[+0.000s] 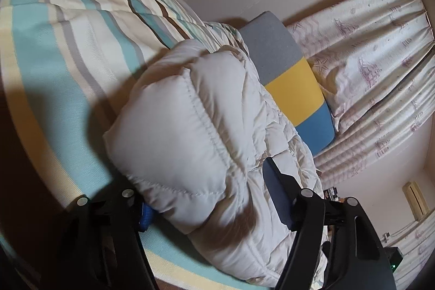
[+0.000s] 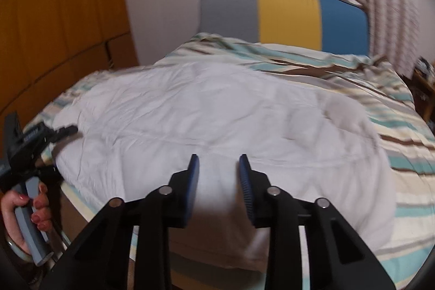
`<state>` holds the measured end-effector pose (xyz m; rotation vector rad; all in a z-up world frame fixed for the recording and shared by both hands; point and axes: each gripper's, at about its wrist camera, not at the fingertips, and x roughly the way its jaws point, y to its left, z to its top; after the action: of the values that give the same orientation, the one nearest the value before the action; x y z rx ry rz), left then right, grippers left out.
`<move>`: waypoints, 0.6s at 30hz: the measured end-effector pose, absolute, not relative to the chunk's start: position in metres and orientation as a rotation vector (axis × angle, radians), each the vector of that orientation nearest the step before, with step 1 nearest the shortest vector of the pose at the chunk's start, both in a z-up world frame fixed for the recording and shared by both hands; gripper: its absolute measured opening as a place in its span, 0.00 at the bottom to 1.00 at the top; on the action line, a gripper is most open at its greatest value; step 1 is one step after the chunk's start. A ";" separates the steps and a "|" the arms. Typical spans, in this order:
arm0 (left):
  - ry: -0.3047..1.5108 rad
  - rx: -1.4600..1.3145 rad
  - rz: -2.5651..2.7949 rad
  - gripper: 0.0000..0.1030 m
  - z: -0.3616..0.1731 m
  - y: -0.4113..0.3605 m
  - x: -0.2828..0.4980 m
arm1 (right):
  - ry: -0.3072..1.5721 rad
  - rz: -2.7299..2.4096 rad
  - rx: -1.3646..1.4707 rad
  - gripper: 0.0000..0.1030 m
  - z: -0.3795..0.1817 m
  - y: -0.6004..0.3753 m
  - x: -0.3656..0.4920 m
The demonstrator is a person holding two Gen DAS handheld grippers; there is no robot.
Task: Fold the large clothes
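A bed with a teal, cream and brown striped cover fills both views, its grey, yellow and blue headboard standing at the far end against pale printed curtains. On the cover lies a white quilted down jacket, spread across the near half of the bed; in the right wrist view its long axis runs side to side, roughly parallel to the headboard, with one end toward the wooden wardrobe at the left and the other bunching toward the right. Which end is the collar cannot be told.

In the left wrist view a puffy folded end of the jacket bulges up between the fingers of the left gripper. Those fingers stand wide apart on either side of the padding; the right-hand pad touches the fabric, but whether they clamp it cannot be told. A hand grips that tool's grey handle at the bed's left edge.

The right gripper hovers over the jacket's near edge, its blue pads narrowly apart with nothing between them.
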<state>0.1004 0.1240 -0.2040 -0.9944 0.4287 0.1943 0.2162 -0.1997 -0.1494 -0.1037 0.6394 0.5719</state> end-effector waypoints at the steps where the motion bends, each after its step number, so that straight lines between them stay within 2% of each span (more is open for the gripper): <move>1: 0.425 -0.986 0.198 0.67 -0.203 0.123 0.100 | 0.648 0.574 -0.119 0.20 -0.154 -0.195 0.217; 4: 0.420 -0.960 0.216 0.67 -0.204 0.120 0.102 | 0.758 0.583 -0.178 0.19 -0.187 -0.174 0.228; 6: 0.419 -0.947 0.229 0.65 -0.203 0.119 0.103 | 0.750 0.580 -0.192 0.18 -0.198 -0.171 0.229; 7: 0.434 -0.934 0.250 0.60 -0.203 0.121 0.104 | 0.747 0.581 -0.195 0.18 -0.201 -0.172 0.228; 8: 0.444 -0.930 0.268 0.50 -0.202 0.122 0.105 | 0.748 0.581 -0.189 0.18 -0.201 -0.173 0.228; 12: 0.426 -0.986 0.273 0.32 -0.198 0.128 0.101 | 0.747 0.585 -0.174 0.18 -0.202 -0.175 0.227; 14: 0.403 -0.876 0.278 0.27 -0.179 0.115 0.100 | 0.746 0.587 -0.173 0.18 -0.203 -0.177 0.226; 18: 0.312 -0.611 0.246 0.25 -0.132 0.075 0.096 | 0.739 0.564 -0.158 0.18 -0.201 -0.184 0.227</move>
<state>0.0965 0.0752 -0.1319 -0.6106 0.3124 0.2462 0.2269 -0.1838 -0.2010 -0.1581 0.7387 0.5643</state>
